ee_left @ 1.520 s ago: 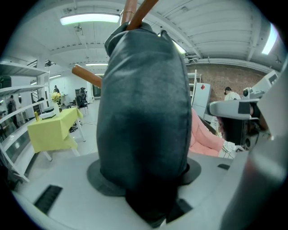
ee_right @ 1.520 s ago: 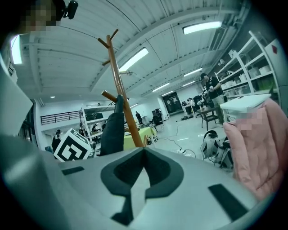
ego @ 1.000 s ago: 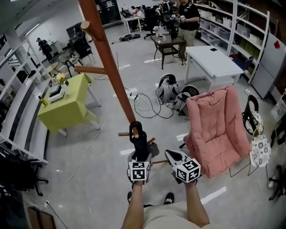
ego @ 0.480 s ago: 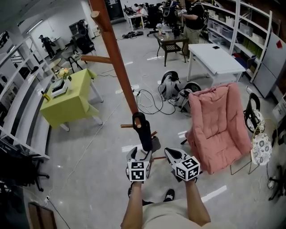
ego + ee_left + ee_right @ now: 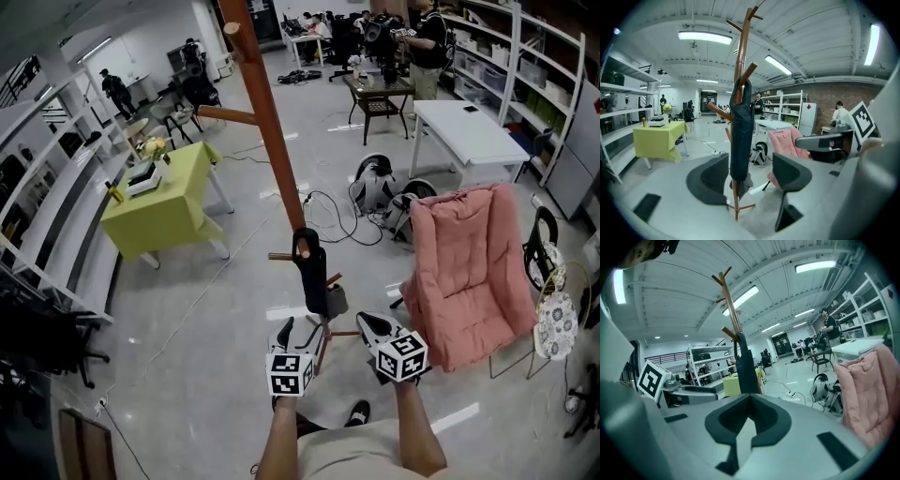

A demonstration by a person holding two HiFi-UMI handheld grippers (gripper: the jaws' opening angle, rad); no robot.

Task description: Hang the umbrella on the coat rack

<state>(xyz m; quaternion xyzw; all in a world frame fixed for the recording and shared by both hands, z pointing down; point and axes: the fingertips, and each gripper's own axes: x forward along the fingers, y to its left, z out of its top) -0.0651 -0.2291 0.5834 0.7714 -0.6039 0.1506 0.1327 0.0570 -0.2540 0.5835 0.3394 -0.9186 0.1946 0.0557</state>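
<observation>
The black folded umbrella [image 5: 313, 277] hangs by its handle loop from a low peg of the brown wooden coat rack [image 5: 267, 127]. My left gripper [image 5: 293, 330] is just below and in front of the umbrella's lower end, open and holding nothing. In the left gripper view the umbrella [image 5: 741, 133] shows upright between the spread pads of the left gripper [image 5: 750, 174], hanging against the coat rack [image 5: 742, 47]. My right gripper [image 5: 362, 322] is shut and empty, to the right of the rack's foot. In the right gripper view the umbrella [image 5: 746, 370] and rack [image 5: 730, 303] stand beyond the closed right gripper [image 5: 746, 420].
A pink padded chair [image 5: 469, 272] stands to the right. A yellow-green table [image 5: 164, 197] is at the left, a white table [image 5: 469, 131] at the back right. Cables and round devices [image 5: 375, 187] lie on the floor behind the rack. Shelving lines both sides; people stand far back.
The left gripper has let go of the umbrella and drawn back down from it. The umbrella now hangs on the peg. The right gripper has stayed shut in much the same place.
</observation>
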